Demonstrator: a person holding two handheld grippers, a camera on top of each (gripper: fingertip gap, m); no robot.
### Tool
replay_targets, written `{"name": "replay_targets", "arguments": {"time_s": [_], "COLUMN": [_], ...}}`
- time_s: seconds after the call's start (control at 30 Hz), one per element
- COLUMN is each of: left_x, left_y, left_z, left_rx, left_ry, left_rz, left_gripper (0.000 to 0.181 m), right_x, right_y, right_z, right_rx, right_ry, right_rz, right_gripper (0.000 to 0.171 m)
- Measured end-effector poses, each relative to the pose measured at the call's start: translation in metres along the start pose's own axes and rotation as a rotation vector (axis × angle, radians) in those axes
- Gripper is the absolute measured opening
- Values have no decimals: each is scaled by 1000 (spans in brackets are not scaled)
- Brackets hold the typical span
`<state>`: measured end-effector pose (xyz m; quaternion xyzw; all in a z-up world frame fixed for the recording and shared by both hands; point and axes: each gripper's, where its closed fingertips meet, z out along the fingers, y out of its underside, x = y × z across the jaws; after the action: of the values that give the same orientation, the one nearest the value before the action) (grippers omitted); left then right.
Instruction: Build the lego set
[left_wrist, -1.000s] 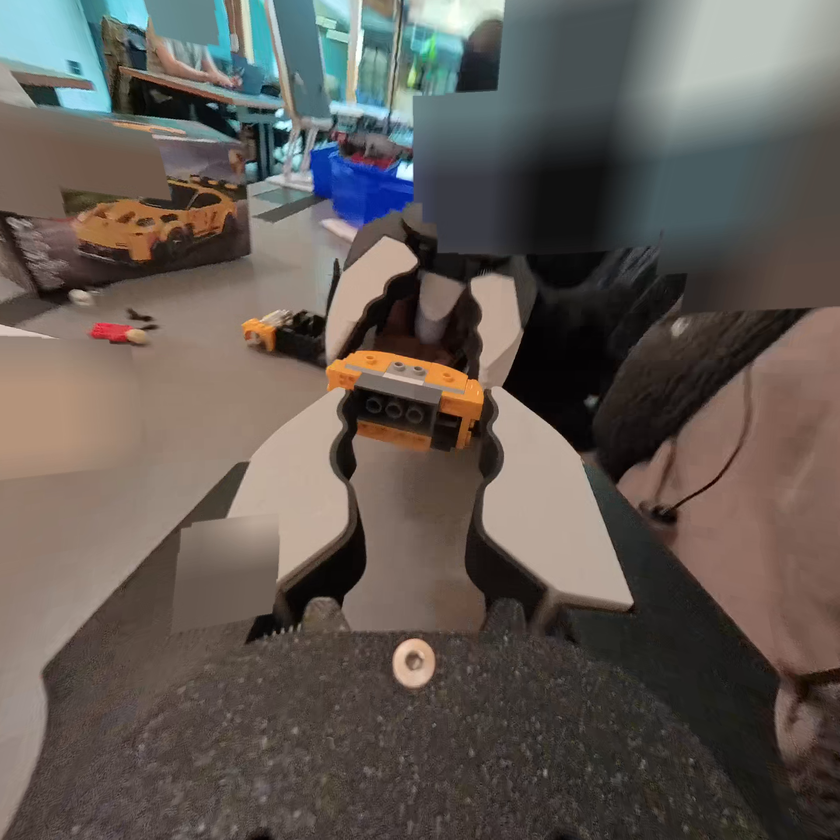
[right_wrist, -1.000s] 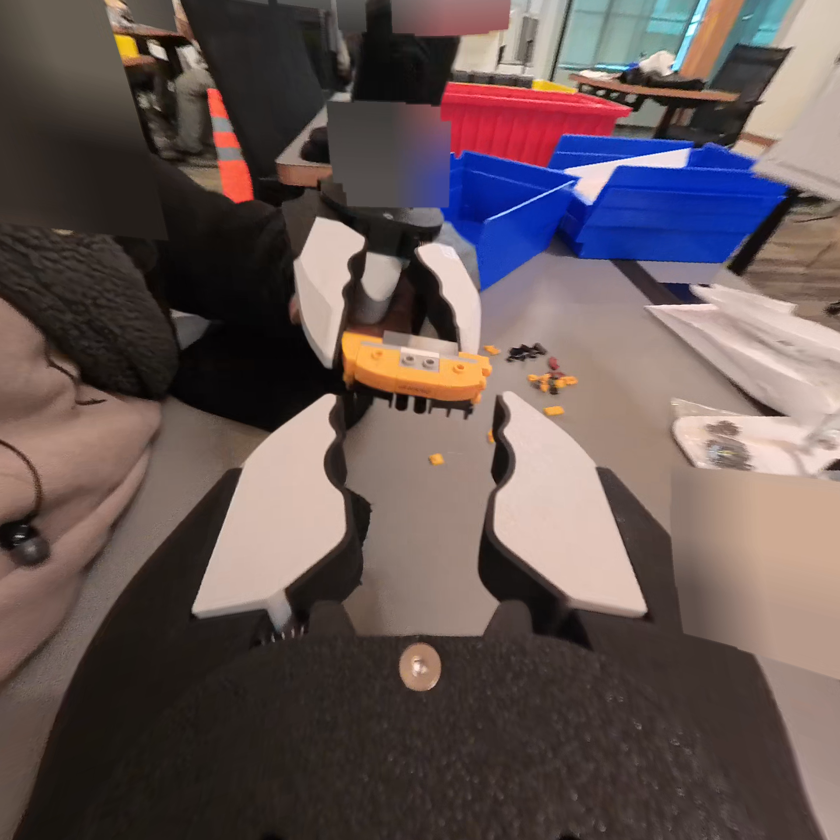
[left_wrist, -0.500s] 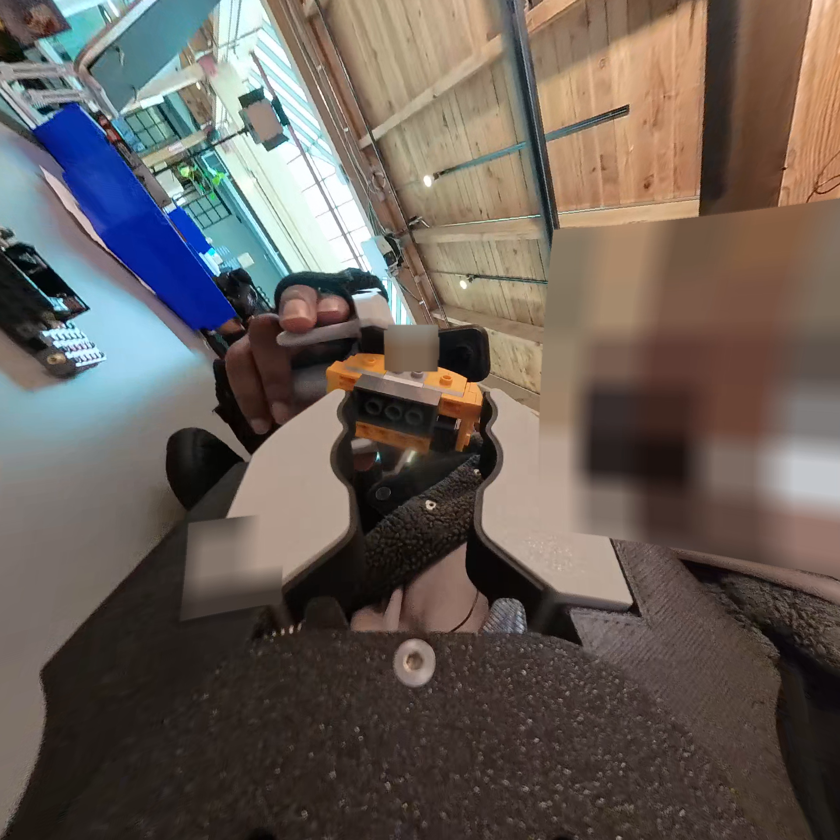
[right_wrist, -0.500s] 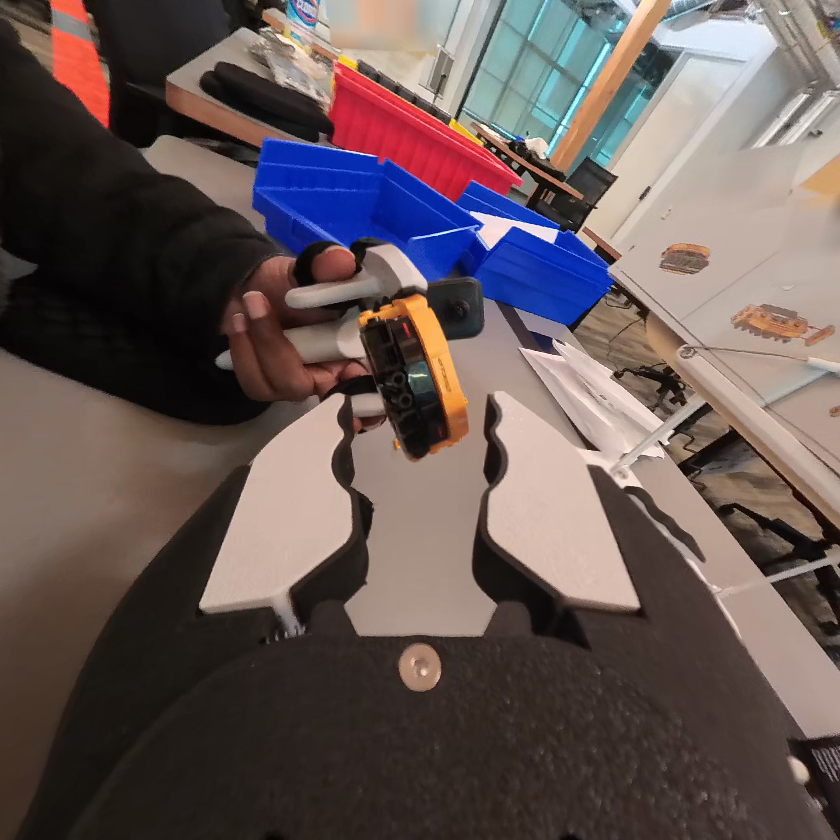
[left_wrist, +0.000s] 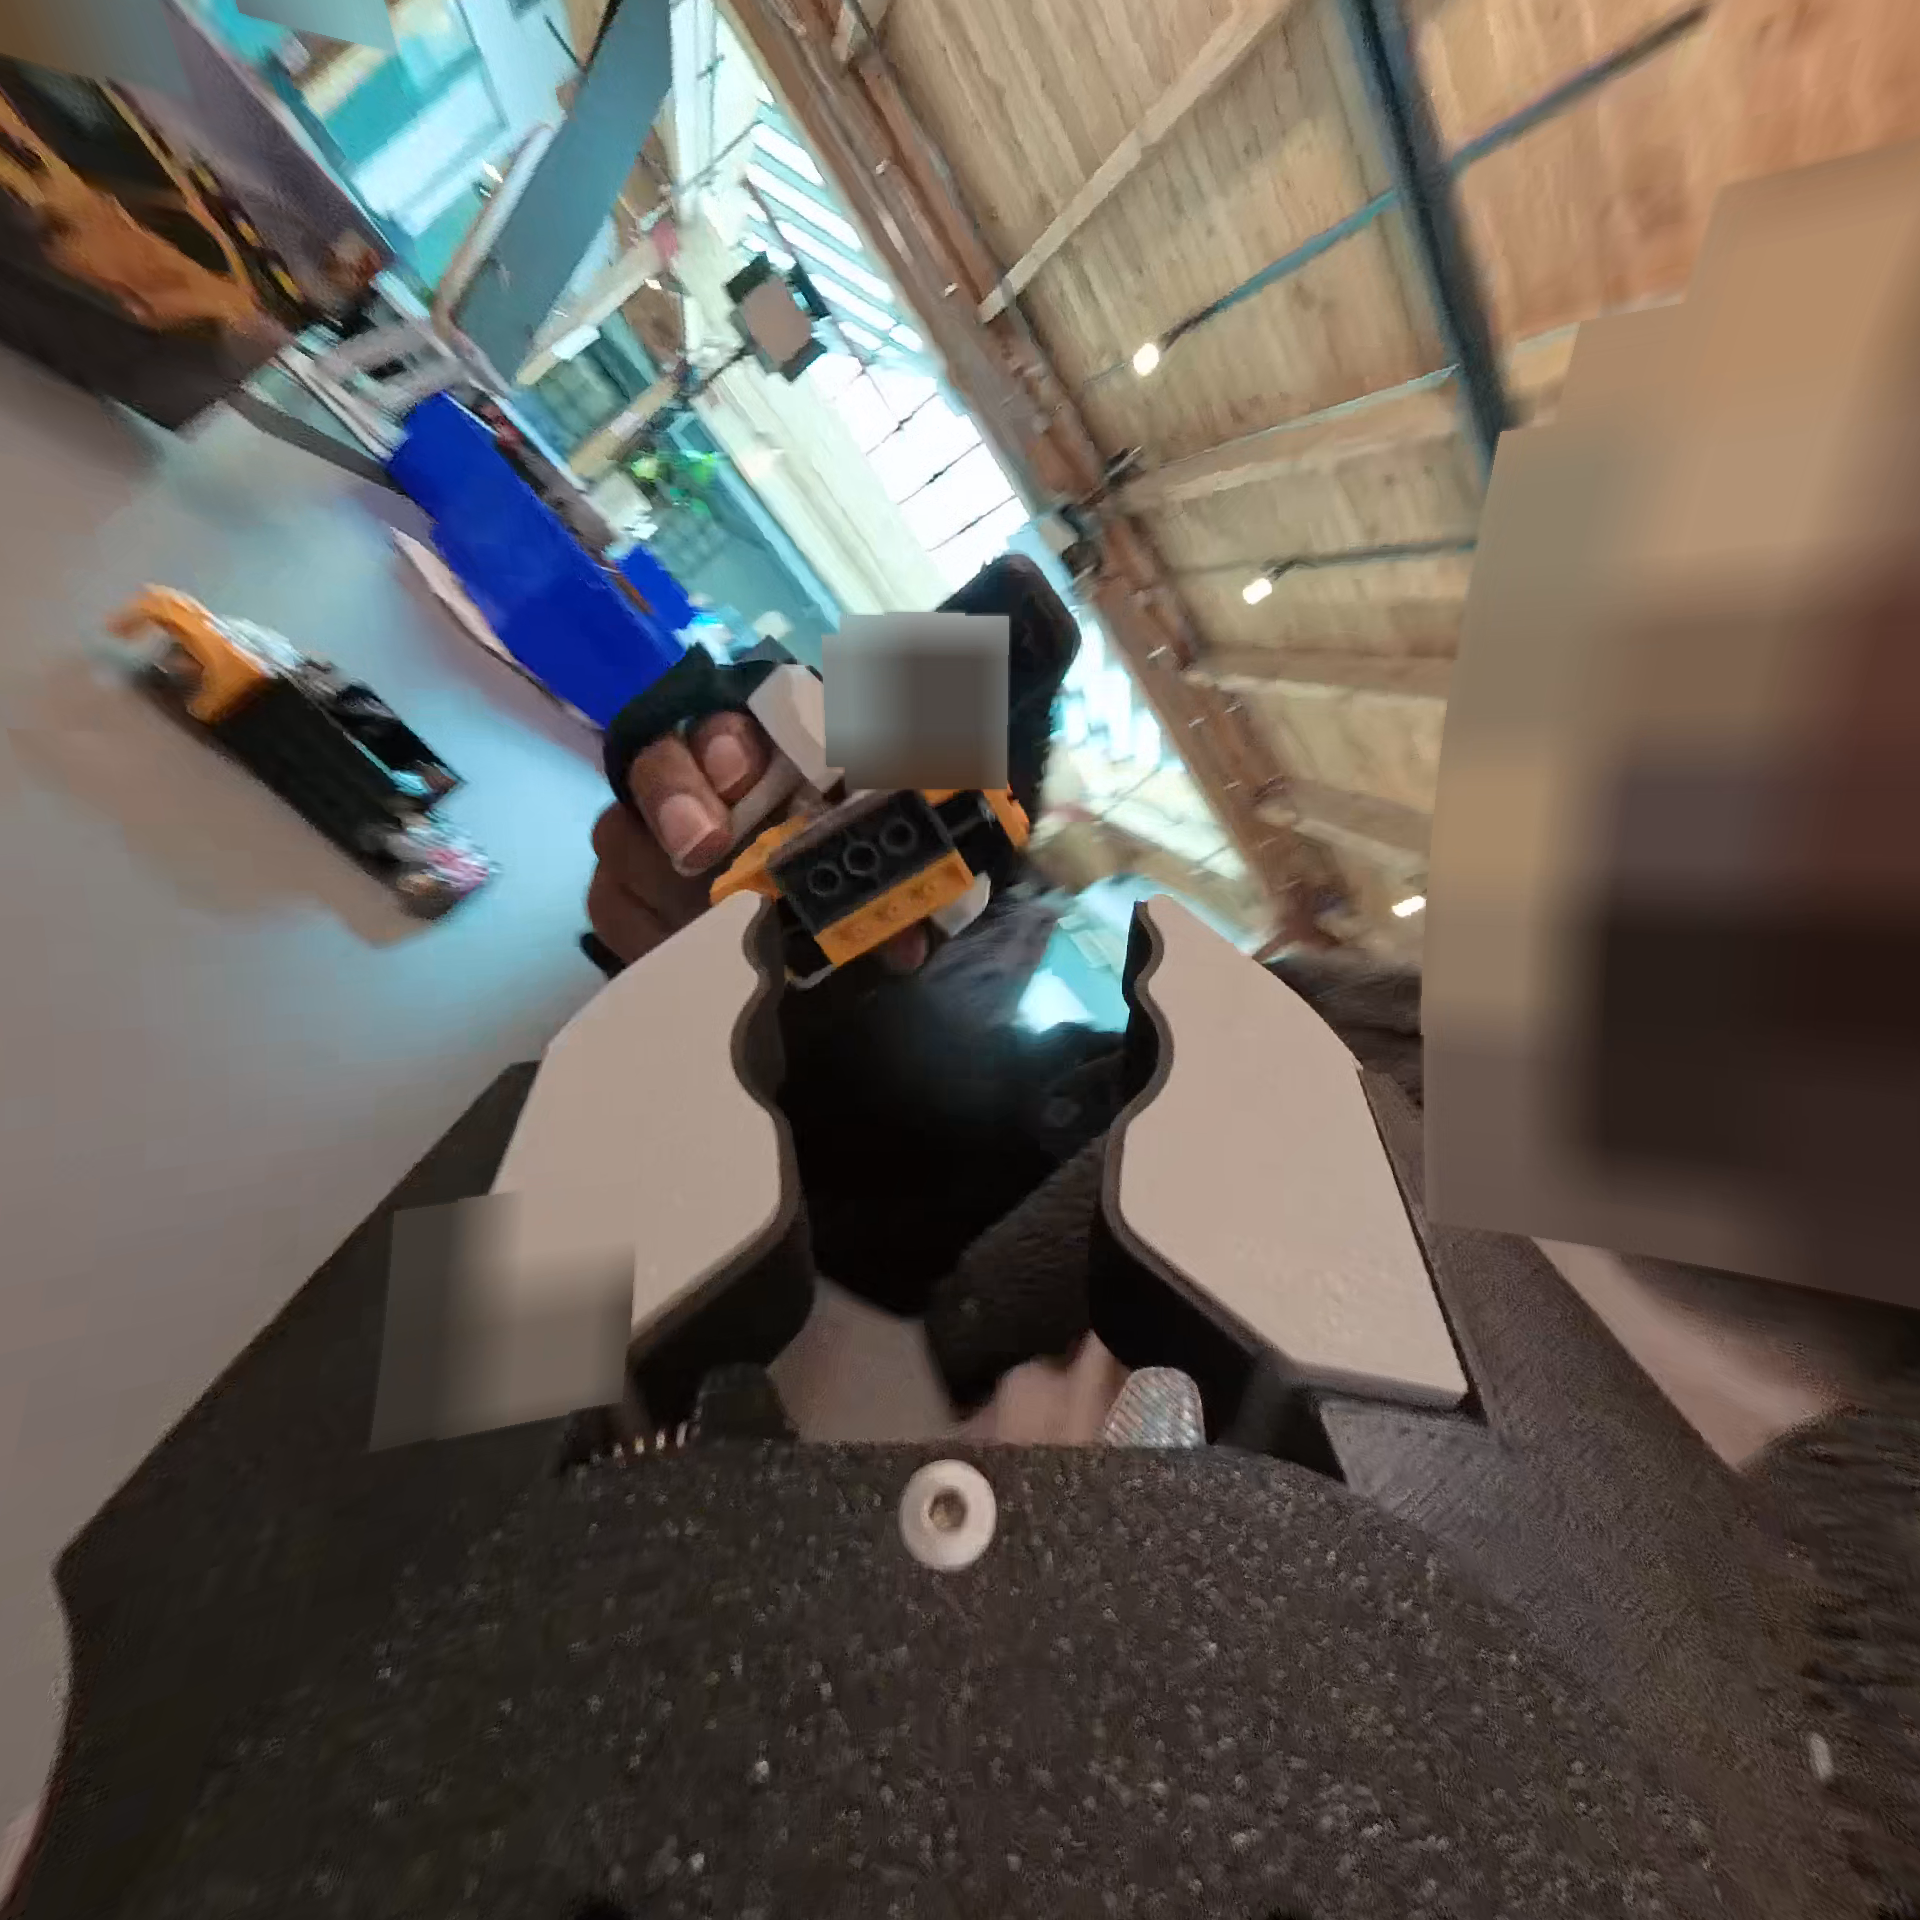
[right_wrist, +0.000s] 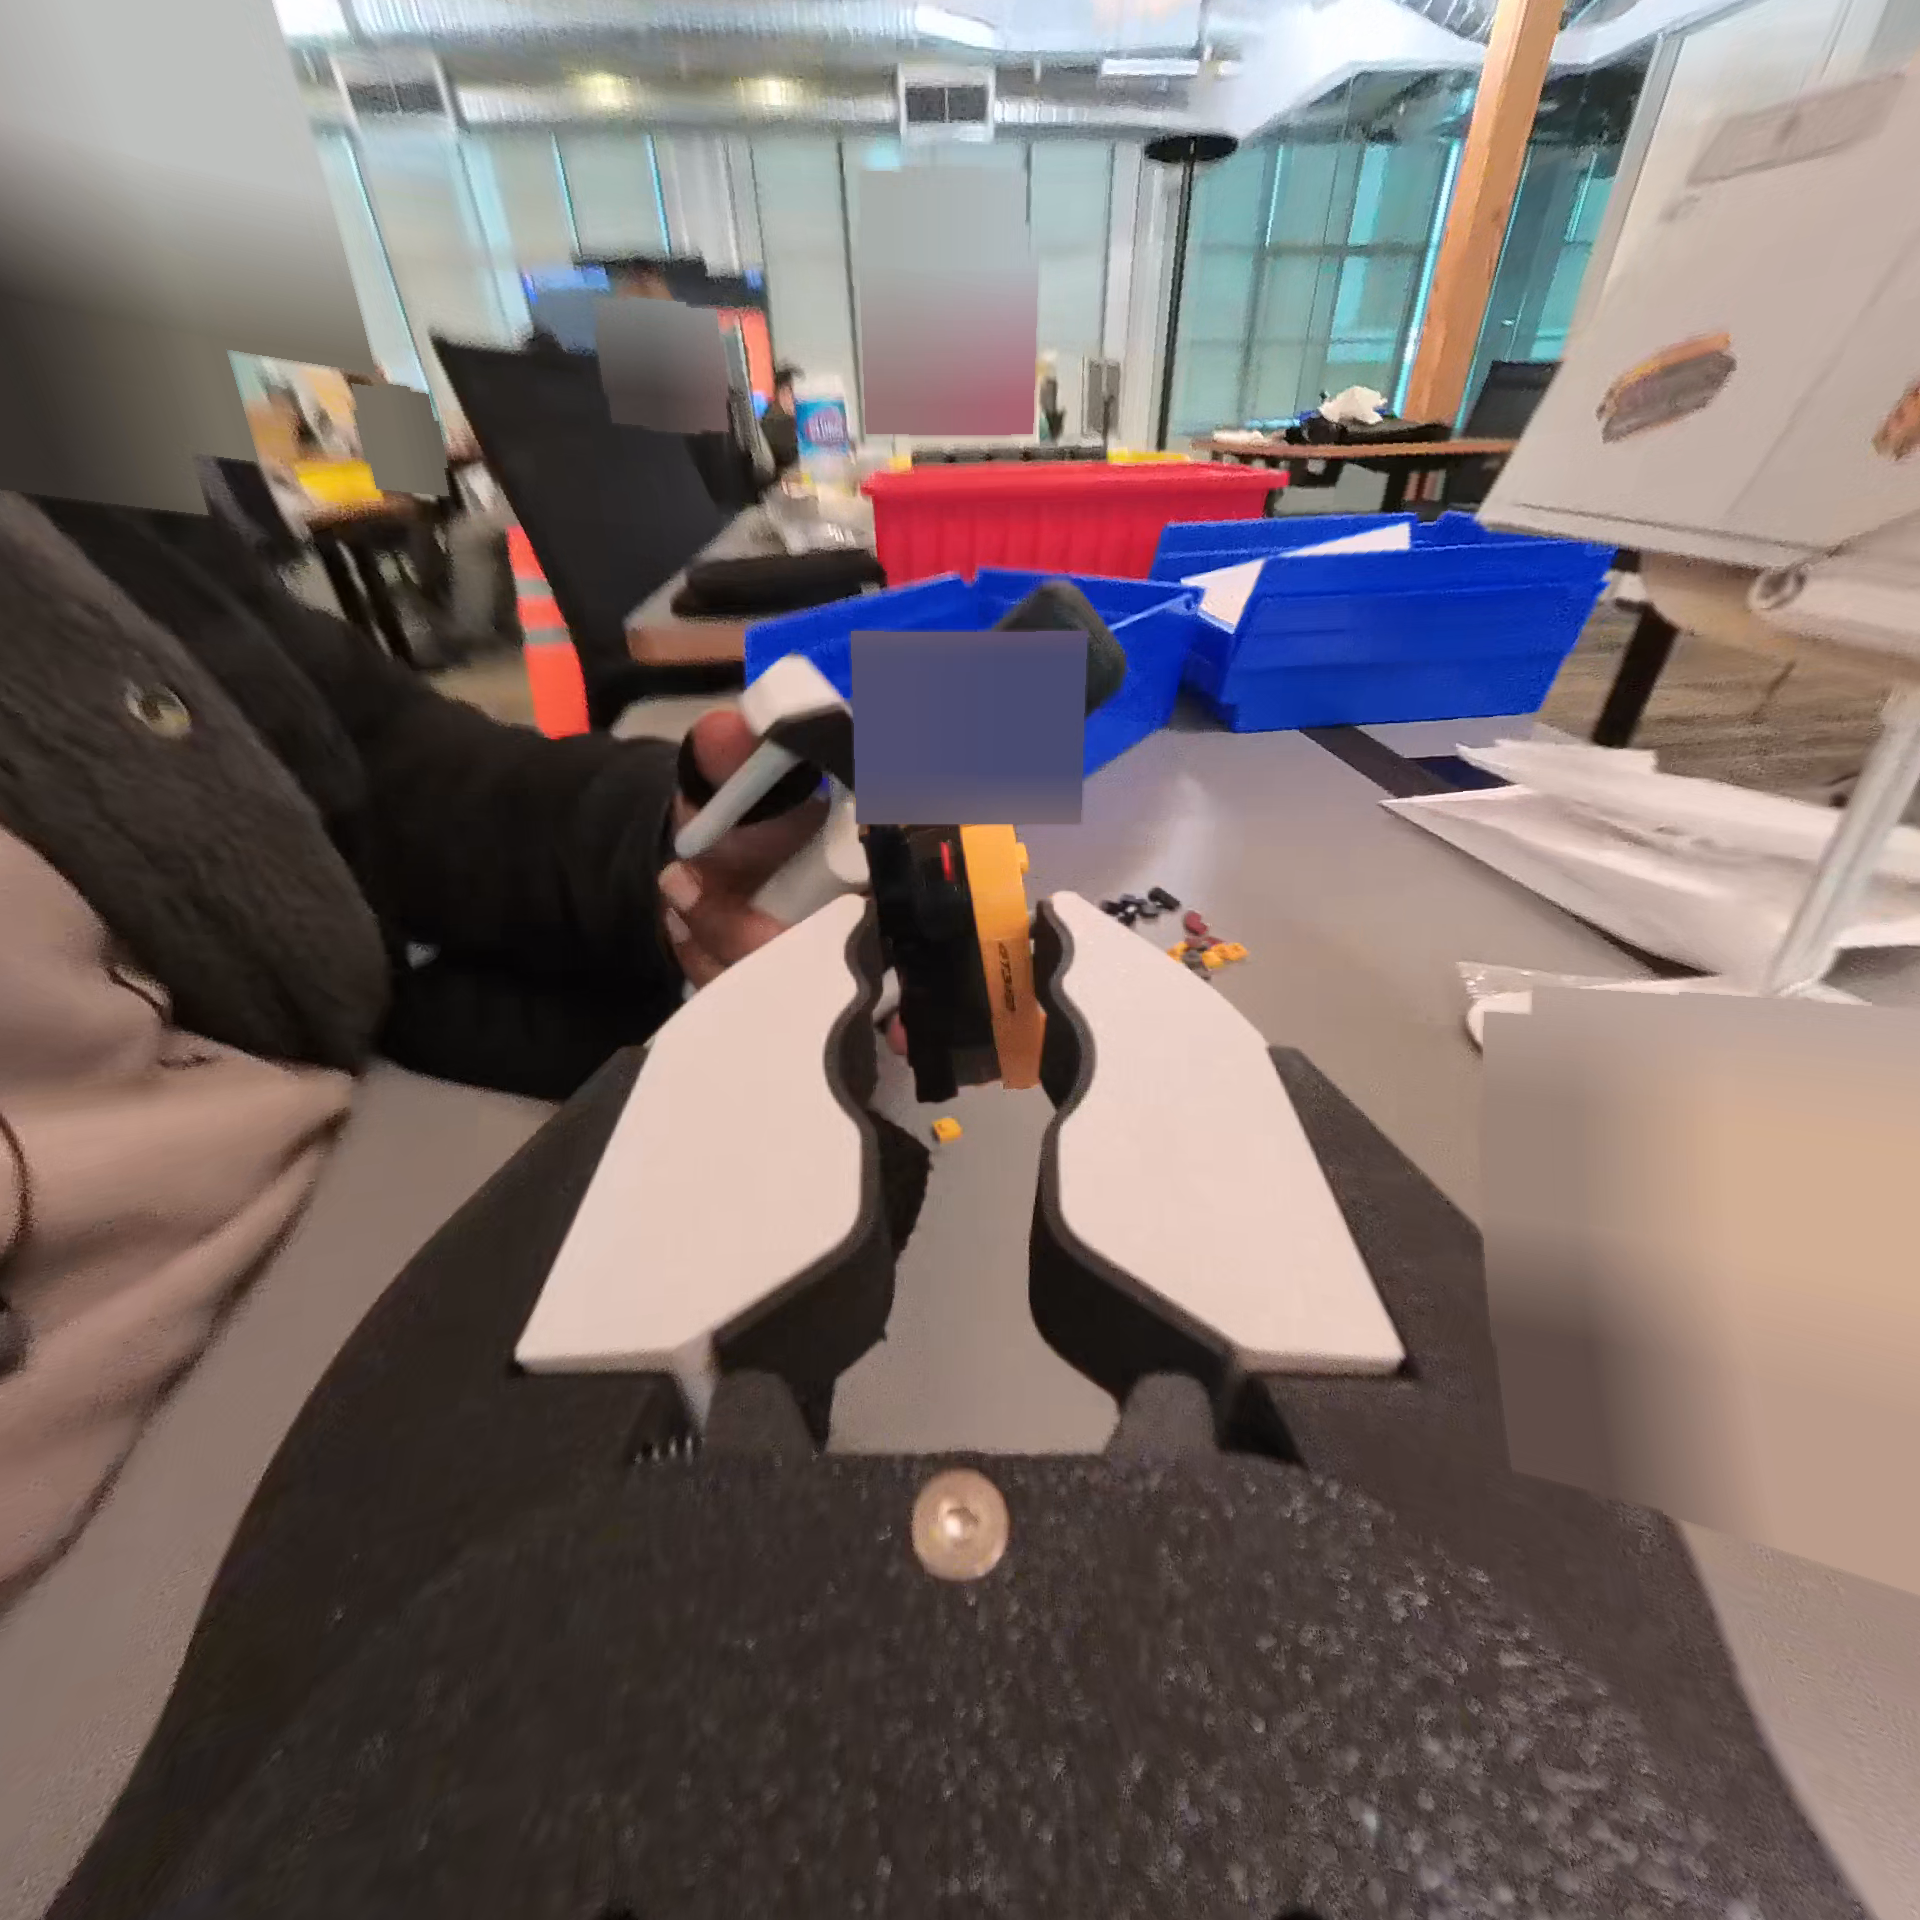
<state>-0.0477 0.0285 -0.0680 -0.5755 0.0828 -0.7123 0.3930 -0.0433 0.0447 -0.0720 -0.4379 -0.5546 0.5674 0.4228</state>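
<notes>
right jaws (right_wrist: 954, 961) clamp yellow-black lego piece (right_wrist: 966, 966) | left jaws (left_wrist: 951, 920) spread, empty | blue bins (right_wrist: 1382, 613) behind

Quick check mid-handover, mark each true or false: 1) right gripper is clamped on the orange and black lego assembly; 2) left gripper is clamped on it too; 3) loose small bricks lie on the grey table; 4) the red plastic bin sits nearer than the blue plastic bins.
1) True. The right gripper has its jaws closed on either side of the orange and black lego assembly.
2) False. The left gripper is wide open, and the assembly sits just beyond its fingertips.
3) True. Loose small bricks lie on the grey table, past the right gripper.
4) False. The red plastic bin stands behind the blue plastic bins.
</notes>
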Motion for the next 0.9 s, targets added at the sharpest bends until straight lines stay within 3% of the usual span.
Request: {"name": "replay_targets", "arguments": {"time_s": [0.03, 0.17, 0.27, 0.4, 0.53, 0.73, 0.9], "left_x": [-2, -6, -3, -7, -11, -28, -32], "left_y": [1, 2, 5, 14, 17, 21, 24], "left_z": [-1, 0, 3, 3, 1, -6, -9], "left_rx": [-23, -94, -116, -186, -244, -412, -459], "left_ry": [-56, -257, -299, -316, -376, -598, -639], "left_rz": [98, 535, 681, 740, 814, 988, 1010], "left_gripper": [62, 56, 50, 28, 26, 25, 26], "right_x": [2, -6, -13, -20, -19, -10, -10], "right_y": [0, 7, 17, 25, 30, 50, 56], "right_z": [-1, 6, 13, 16, 16, 16, 19], "right_rx": [22, -3, -47, -81, -105, -207, -232], "right_ry": [-14, -58, -85, -124, -126, -61, -54], "right_rz": [37, 60, 56, 63, 71, -10, -46], "right_gripper": [28, 28, 28, 28, 28, 29, 29]}}
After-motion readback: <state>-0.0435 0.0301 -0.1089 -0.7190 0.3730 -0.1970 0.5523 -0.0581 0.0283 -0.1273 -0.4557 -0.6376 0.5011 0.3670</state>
